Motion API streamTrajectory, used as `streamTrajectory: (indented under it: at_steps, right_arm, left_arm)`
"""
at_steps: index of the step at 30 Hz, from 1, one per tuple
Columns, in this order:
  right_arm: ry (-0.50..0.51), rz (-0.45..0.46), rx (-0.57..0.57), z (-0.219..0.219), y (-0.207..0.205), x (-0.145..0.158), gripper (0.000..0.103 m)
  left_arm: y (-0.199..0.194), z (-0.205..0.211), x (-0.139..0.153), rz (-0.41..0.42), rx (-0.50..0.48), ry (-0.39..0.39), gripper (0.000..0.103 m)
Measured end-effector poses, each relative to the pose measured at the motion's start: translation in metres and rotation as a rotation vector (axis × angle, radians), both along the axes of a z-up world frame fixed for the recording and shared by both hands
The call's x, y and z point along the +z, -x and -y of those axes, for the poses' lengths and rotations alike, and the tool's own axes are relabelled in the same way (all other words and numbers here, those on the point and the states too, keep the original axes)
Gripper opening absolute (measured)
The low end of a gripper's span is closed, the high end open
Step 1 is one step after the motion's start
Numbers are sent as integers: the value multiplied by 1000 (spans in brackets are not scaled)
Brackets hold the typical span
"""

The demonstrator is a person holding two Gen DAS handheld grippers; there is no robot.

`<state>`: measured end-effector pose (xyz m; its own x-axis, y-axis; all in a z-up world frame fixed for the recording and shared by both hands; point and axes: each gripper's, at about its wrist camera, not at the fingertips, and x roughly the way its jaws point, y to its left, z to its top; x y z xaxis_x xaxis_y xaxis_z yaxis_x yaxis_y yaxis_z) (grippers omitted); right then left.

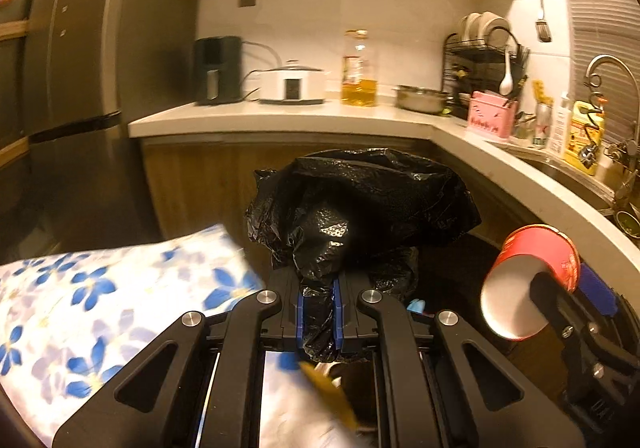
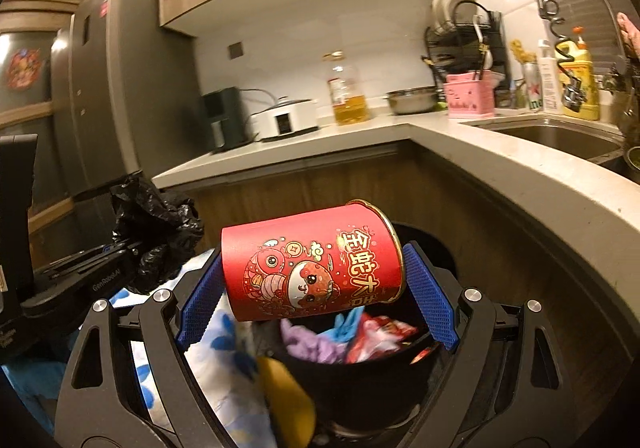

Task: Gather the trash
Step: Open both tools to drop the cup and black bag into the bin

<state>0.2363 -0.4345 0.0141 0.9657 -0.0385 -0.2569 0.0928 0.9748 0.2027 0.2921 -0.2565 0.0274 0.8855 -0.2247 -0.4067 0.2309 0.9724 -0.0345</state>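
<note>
Red cup (image 2: 314, 262) sideways between right fingers (image 2: 430, 290)

We see that our left gripper (image 1: 319, 322) has black angular link arms with round silver screws and blue pads (image 1: 301, 322). Our right gripper (image 2: 316, 300) is the same black frame, its blue pads (image 2: 430, 296) having a fine grid texture.

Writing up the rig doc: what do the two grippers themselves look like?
Both match: the left gripper and right gripper have matte black angular linkage arms with triangular cutouts, round silver pivot bolts and blue textured finger pads. White "GenRobot.AI" lettering on the left one's side. No cables or sleeves visible.
</note>
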Motion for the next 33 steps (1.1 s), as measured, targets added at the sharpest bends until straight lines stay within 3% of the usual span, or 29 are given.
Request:
streamTrajectory:
  at_steps: [7,27,30,33]
  right_arm:
    - [5,-13,-38,24,-17,-4,85]
    - [-21,-81,-54,48,-45,-28,89]
    - [-50,-71,-81,54,-38,-28,90]
    - [-60,-68,-84,57,-33,-27,91]
  left_arm:
    - [-20,33,-8,-2,-40,-21,11]
    - [-43,49,-25,-46,-64,-16,14]
    - [-44,54,-28,-56,-87,-19,19]
    - [-43,61,-32,-54,-105,-47,37]
